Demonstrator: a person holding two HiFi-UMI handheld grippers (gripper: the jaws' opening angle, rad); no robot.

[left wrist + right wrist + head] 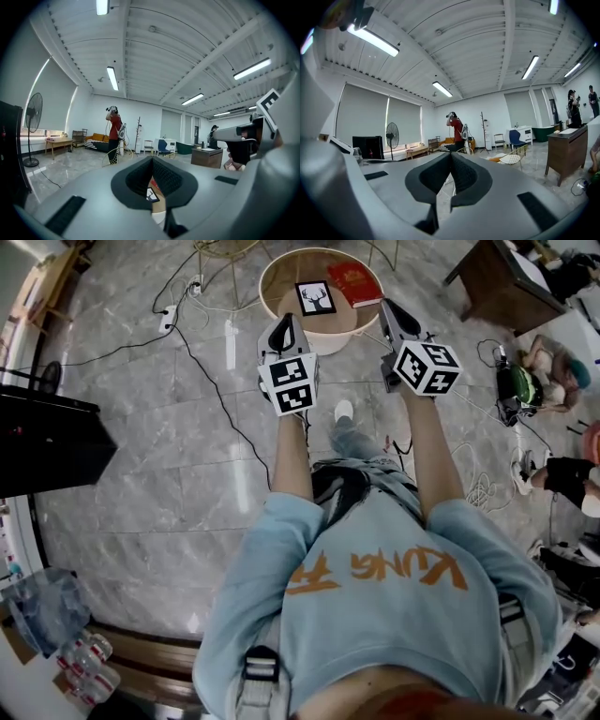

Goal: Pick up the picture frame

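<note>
The picture frame (316, 297), black-edged with a white deer print, lies flat on a small round wooden table (281, 277) ahead of me in the head view. A sliver of the picture frame (152, 194) shows through the closed jaws in the left gripper view. My left gripper (284, 324) is shut and empty, held level just short of the table's near edge. My right gripper (392, 307) is also shut and empty, beside the table's right rim. In the right gripper view the gripper (451, 155) points across the room.
A red book (354, 282) lies on the table right of the frame. Cables and a power strip (168, 318) trail over the marble floor. A dark cabinet (47, 442) stands at left, a brown desk (497, 282) at upper right. People (548, 362) sit at right.
</note>
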